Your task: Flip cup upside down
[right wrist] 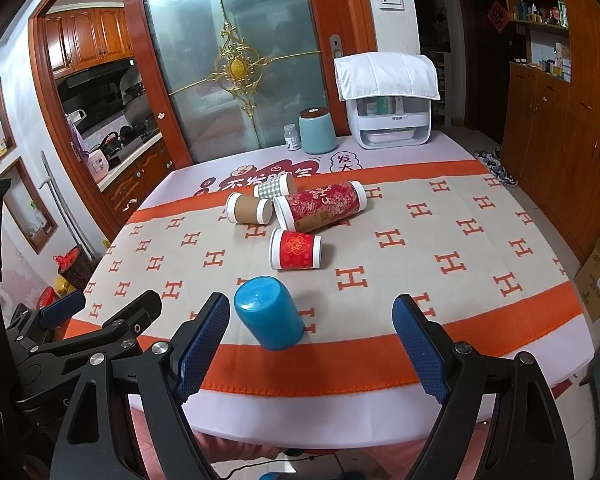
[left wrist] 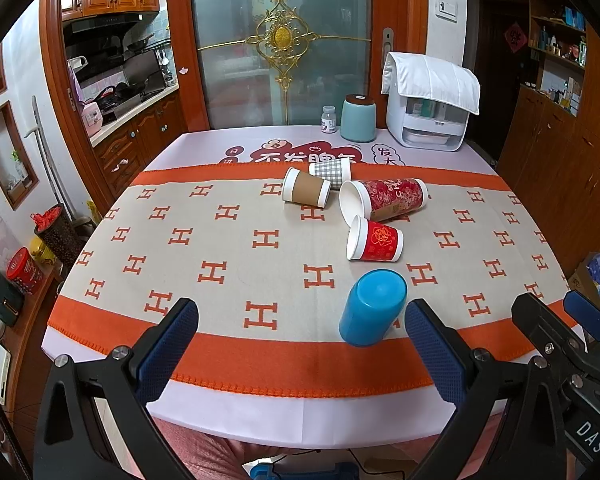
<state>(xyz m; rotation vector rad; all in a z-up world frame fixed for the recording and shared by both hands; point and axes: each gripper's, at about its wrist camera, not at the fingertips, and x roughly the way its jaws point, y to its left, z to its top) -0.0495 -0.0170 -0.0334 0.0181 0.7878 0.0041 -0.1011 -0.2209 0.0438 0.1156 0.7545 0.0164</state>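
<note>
A blue cup (left wrist: pixel 372 307) stands upside down near the table's front edge, base up; it also shows in the right wrist view (right wrist: pixel 269 312). Behind it several paper cups lie on their sides: a small red one (left wrist: pixel 375 239), a tall red patterned one (left wrist: pixel 384 200), a brown one (left wrist: pixel 306 191) and a grey checked one (left wrist: pixel 331 172). My left gripper (left wrist: pixel 302 334) is open and empty, just left of the blue cup. My right gripper (right wrist: pixel 312 334) is open and empty, with the blue cup just inside its left finger.
The table (left wrist: pixel 260 420) carries an orange and beige cloth (left wrist: pixel 220 248). At the back stand a teal canister (left wrist: pixel 358 118), a small white bottle (left wrist: pixel 329 119) and a white appliance under a cloth (left wrist: pixel 430 100). Wooden cabinets (left wrist: pixel 548 152) stand on the right.
</note>
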